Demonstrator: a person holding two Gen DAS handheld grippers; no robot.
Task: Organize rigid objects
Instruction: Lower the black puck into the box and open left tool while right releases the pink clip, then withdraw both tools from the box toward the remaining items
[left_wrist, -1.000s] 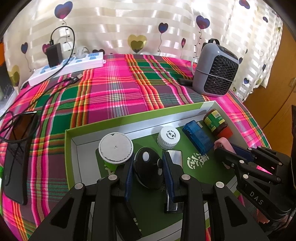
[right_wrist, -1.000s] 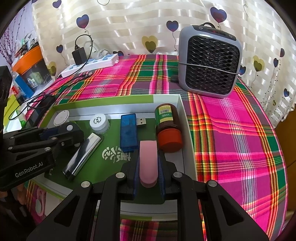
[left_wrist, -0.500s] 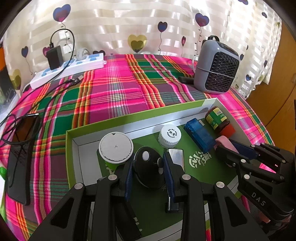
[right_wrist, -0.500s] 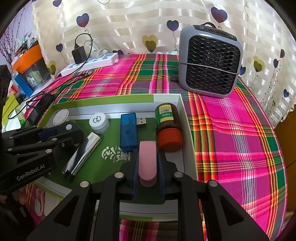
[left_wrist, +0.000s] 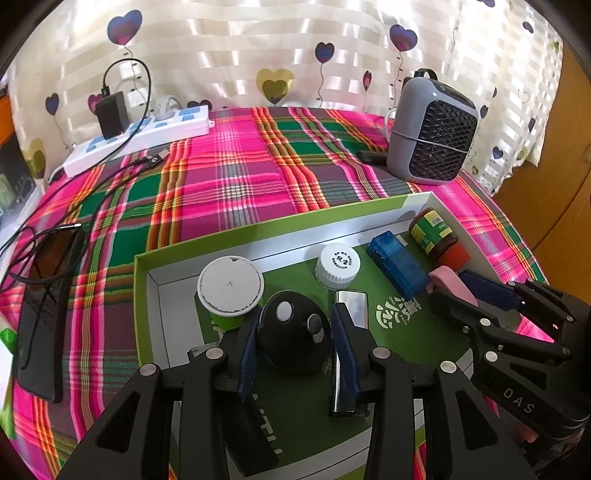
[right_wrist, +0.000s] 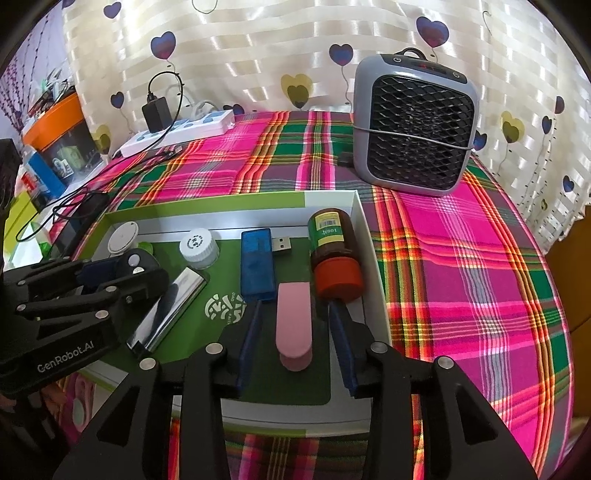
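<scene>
A green-rimmed box (left_wrist: 258, 230) (right_wrist: 207, 206) holds the objects. My left gripper (left_wrist: 295, 332) is open around a black remote (left_wrist: 293, 334), the pads slightly apart from its sides. My right gripper (right_wrist: 295, 325) is open; a pink case (right_wrist: 293, 325) lies on the box floor between its fingers, touching neither. Also in the box are a white round lid (left_wrist: 229, 286), a white cap (left_wrist: 338, 264), a silver lighter (right_wrist: 168, 308), a blue USB stick (right_wrist: 256, 260) and a brown bottle with a red cap (right_wrist: 332, 254).
A grey heater (right_wrist: 415, 123) stands behind the box on the plaid cloth (right_wrist: 461, 258). A white power strip with a black charger (left_wrist: 140, 133) lies at the back left. A black phone with cables (left_wrist: 48, 295) lies left of the box.
My right gripper has opened and the pink case now lies free on the box floor. My left gripper has opened slightly around the black remote.
</scene>
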